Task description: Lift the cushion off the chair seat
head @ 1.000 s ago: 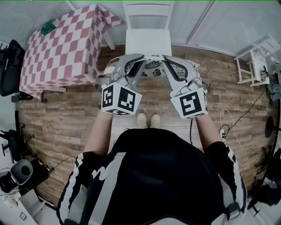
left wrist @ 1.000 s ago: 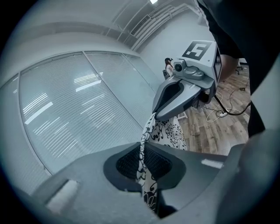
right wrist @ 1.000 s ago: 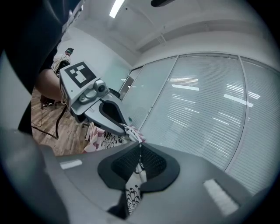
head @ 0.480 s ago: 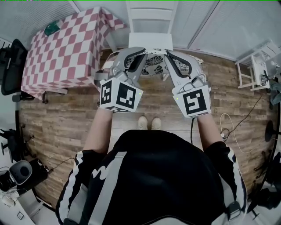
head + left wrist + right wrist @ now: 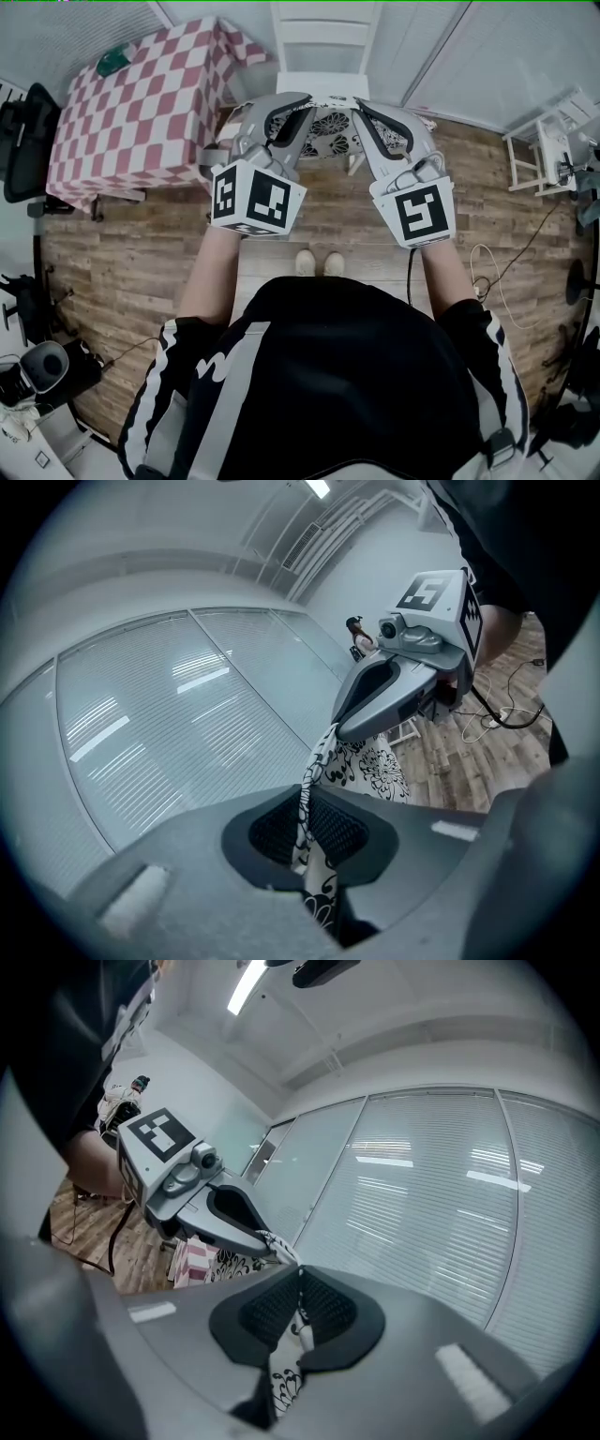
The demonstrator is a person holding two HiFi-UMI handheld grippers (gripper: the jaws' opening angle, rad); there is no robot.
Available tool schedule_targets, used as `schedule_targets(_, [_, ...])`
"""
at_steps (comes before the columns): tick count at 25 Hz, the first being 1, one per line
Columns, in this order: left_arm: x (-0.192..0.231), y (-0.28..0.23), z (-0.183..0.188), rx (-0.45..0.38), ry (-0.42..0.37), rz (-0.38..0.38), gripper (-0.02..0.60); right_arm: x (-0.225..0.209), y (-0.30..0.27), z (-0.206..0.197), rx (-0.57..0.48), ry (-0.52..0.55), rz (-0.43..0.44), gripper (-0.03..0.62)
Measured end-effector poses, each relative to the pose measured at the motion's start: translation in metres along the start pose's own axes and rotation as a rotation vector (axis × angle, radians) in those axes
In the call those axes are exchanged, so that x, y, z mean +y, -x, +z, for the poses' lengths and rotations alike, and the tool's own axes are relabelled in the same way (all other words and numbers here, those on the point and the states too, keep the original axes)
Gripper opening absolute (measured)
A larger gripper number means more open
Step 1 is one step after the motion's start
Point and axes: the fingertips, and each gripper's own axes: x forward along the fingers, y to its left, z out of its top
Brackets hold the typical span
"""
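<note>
Floral fabric, head view: the black-and-white patterned cushion (image 5: 330,131) hangs between the two tools, on the near side of the white chair (image 5: 323,42). Tool fingers cover most of it, so only a middle patch shows.
Left tool, head view: the left tool (image 5: 298,111) reaches the cushion's left edge; the pinch itself is hidden from above.
Right tool, head view: the right tool (image 5: 364,112) meets the cushion's right edge, its pinch hidden likewise.
Seat, head view: a bare white strip of chair seat (image 5: 319,84) shows beyond the cushion. Whether the cushion's far edge touches it cannot be told.
Markings, head view: the left cube (image 5: 255,195) and right cube (image 5: 419,214) carry black-and-white square markers.
Room, head view: the checked bench (image 5: 141,103) stands just left of the chair. Wooden floor (image 5: 141,244) lies open on both sides of the person's shoes (image 5: 319,262), and a white rack (image 5: 544,141) stands well off to the right.
Left gripper view: the left tool (image 5: 305,822) has its jaws closed on a fold of the cushion (image 5: 370,766). The right tool (image 5: 342,726) grips the far edge. A glass wall (image 5: 169,724) with blinds stands behind.
Right gripper view: the right tool (image 5: 300,1309) has its jaws clamped on the cushion (image 5: 281,1382) hem. The left tool (image 5: 279,1246) holds the opposite edge, and the checked bench (image 5: 192,1260) is partly hidden behind it.
</note>
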Motion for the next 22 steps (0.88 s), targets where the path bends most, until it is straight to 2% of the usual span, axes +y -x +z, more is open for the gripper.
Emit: schedule_targets(22, [0.006, -0.003, 0.0018, -0.008, 0.015, 0.022, 0.017, -0.0062, -0.003, 0.0036, -0.031, -0.007, -0.023, 0.011])
